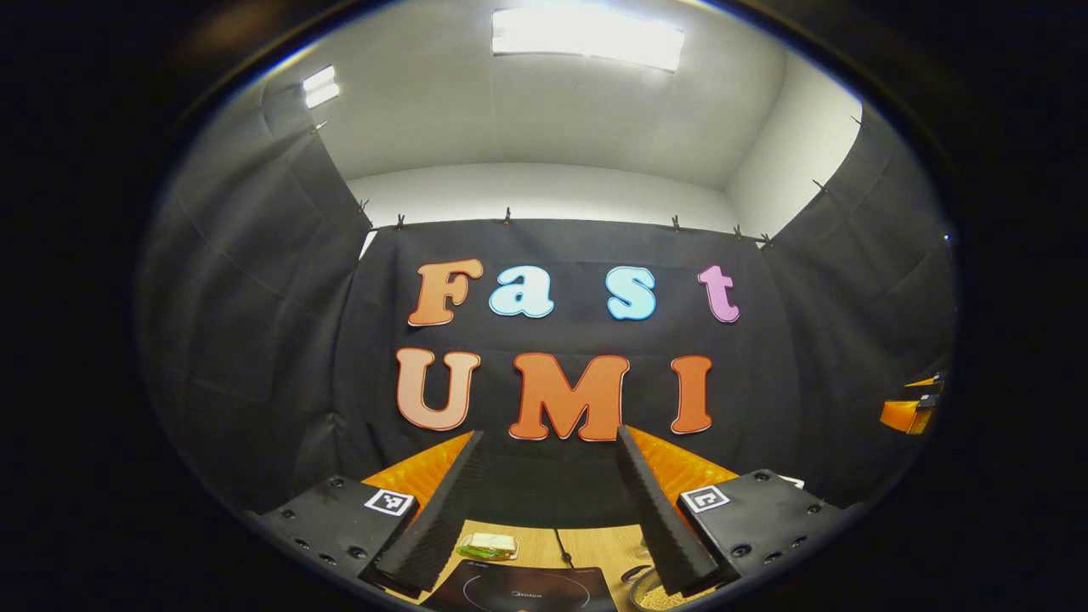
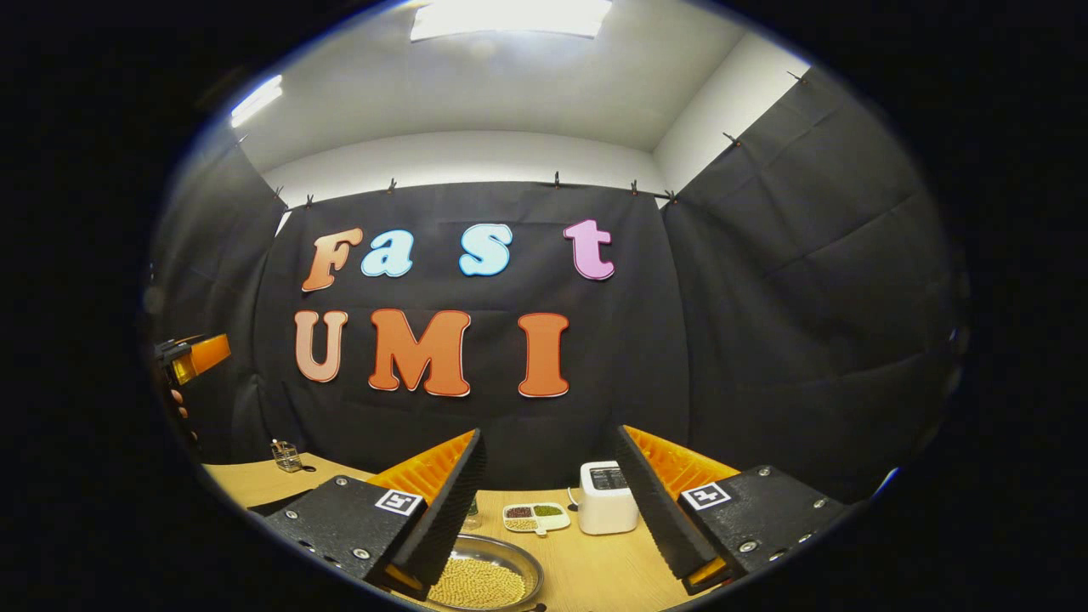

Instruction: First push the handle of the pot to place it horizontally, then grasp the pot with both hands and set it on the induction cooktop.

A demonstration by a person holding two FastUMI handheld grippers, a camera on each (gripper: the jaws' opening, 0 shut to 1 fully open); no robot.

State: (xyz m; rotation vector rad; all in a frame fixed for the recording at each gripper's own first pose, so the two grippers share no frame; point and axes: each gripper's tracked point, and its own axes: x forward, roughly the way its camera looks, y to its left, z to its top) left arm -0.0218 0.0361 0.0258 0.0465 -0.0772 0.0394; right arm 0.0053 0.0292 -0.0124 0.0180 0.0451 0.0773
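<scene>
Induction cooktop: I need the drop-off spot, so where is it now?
In the left gripper view, the induction cooktop lies low on the wooden table, between the open left gripper fingers, with the pot at its right.

Black screw-studded tool [image 1: 544, 510] bodies, square white coded tags, orange ribbed fingers [image 1: 429, 472] with black serrated pads [image 1: 654, 501].

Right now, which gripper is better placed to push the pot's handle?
Probably the right gripper: the pot lies just ahead of it, jaws open. The left gripper faces the cooktop.
</scene>
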